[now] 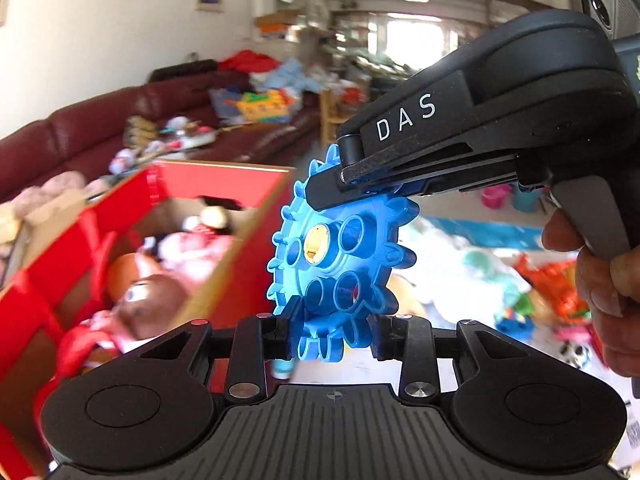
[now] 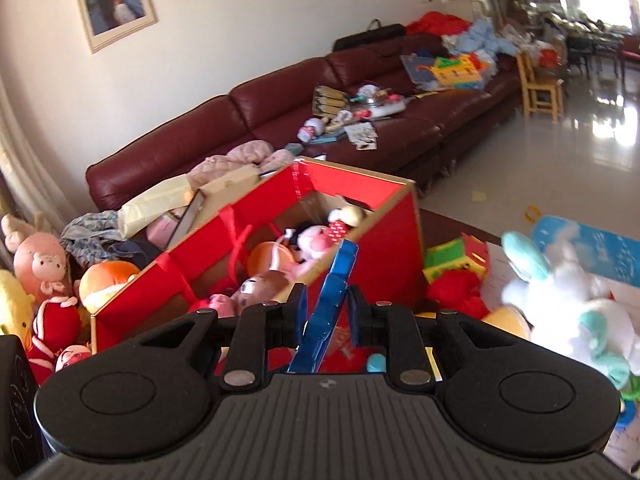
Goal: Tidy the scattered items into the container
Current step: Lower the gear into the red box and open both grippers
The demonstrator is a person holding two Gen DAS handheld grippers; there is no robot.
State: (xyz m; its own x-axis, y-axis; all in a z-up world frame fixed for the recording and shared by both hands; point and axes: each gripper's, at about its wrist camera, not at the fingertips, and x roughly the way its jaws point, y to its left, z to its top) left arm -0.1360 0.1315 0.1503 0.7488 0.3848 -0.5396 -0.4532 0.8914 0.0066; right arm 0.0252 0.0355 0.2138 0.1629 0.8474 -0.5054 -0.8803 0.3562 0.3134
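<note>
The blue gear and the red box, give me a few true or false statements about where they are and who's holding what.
1. The blue gear is held by both tools, the left tool and the right tool. True.
2. The gear already lies inside the red box. False: it is in the air, outside the box.
3. The red box already contains plush toys. True.
4. The gear's hub is red. False: it is yellow.
5. The sofa is bare. False: items lie scattered on it.
</note>
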